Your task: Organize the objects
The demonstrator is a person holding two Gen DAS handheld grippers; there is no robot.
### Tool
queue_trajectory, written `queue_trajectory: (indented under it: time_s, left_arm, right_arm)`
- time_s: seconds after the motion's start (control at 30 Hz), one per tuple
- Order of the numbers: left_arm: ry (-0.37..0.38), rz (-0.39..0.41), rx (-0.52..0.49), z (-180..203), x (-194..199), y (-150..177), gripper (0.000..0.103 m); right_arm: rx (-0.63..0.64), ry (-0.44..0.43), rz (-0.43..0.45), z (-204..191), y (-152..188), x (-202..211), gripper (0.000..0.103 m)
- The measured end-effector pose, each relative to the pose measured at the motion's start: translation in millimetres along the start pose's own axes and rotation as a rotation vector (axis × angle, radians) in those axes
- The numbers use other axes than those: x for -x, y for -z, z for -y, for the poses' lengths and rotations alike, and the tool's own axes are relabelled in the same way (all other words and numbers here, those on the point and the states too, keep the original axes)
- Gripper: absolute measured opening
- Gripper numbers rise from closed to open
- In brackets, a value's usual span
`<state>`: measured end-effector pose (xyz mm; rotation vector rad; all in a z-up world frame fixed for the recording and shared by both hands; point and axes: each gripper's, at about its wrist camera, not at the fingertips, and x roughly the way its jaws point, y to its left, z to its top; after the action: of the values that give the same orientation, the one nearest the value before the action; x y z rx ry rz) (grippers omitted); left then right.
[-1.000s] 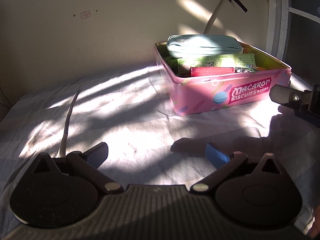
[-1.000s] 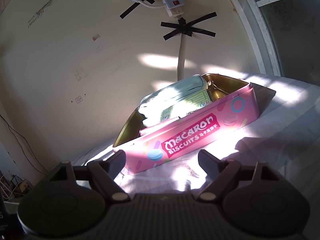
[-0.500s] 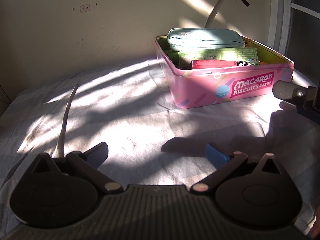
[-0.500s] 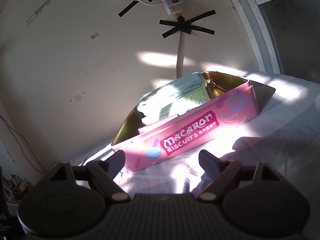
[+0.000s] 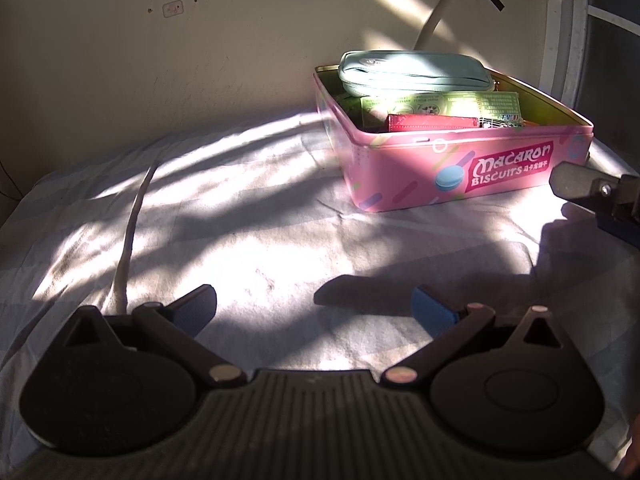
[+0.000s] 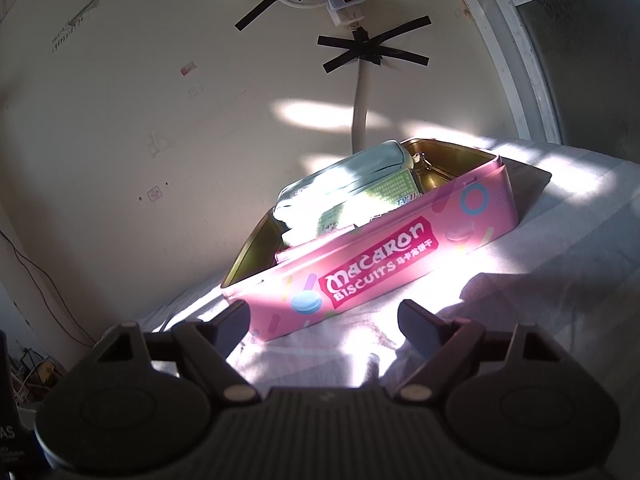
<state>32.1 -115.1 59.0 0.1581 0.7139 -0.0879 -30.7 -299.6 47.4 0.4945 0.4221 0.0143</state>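
Pink biscuit tin (image 6: 400,248) (packed full) just beyond right tool (image 6: 324,320), left tool (image 5: 314,306) spread too, both empty

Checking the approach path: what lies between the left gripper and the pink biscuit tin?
Only bare white cloth, in sun and shadow, lies between the open left gripper and the pink biscuit tin. This shows in the left wrist view.

My left wrist view: low over the sheet-covered bed (image 5: 260,248), facing the wall, pink tin (image 5: 452,168) near the bed's far right corner. My right wrist view: just before the tin (image 6: 372,264). Shared: tin, wall.
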Motion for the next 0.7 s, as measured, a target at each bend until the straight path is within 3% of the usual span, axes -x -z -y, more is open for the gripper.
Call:
queue_trajectory:
  time_s: [0.7]
  left_arm:
    - [-0.008,-0.007,0.011,-2.1,-2.6,0.3,0.103]
  right_arm:
    - [0.0,0.004,-0.003,-0.5,2.4,-1.4,0.084]
